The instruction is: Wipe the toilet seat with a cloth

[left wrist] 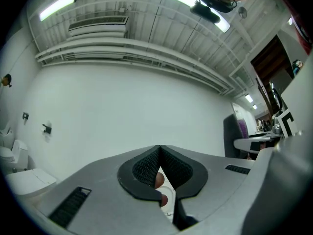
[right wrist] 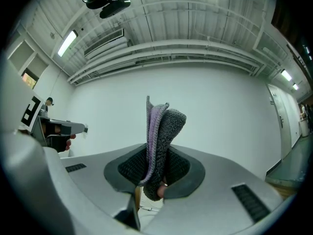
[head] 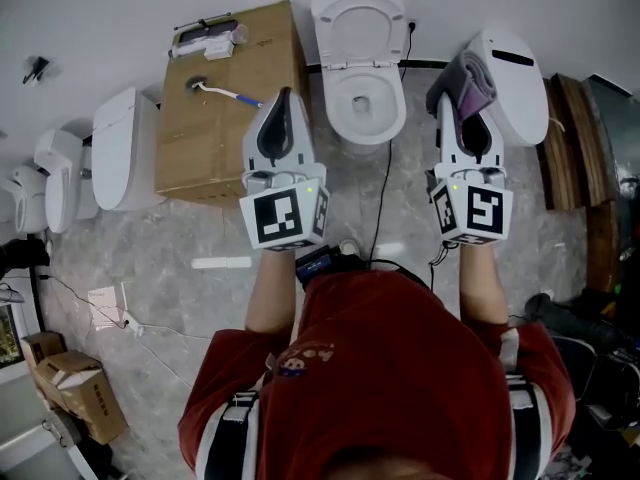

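Note:
A white toilet stands against the far wall with its lid raised and its seat (head: pixel 338 116) down around the bowl. My left gripper (head: pixel 285 96) is held out just left of the toilet, shut and empty; in the left gripper view its jaws (left wrist: pixel 159 148) meet at the tips. My right gripper (head: pixel 465 108) is to the right of the toilet, shut on a folded grey and purple cloth (head: pixel 463 81). In the right gripper view the cloth (right wrist: pixel 161 126) sticks up from the right gripper (right wrist: pixel 156 153). Both grippers are above the floor, apart from the toilet.
A tall cardboard box (head: pixel 215 143) with a blue-handled brush (head: pixel 228 94) on top stands left of the toilet. A second toilet (head: pixel 522 88) with its lid closed is at the right, more toilets (head: pixel 125 148) at the left. A black cable (head: pixel 378 208) runs across the marble floor.

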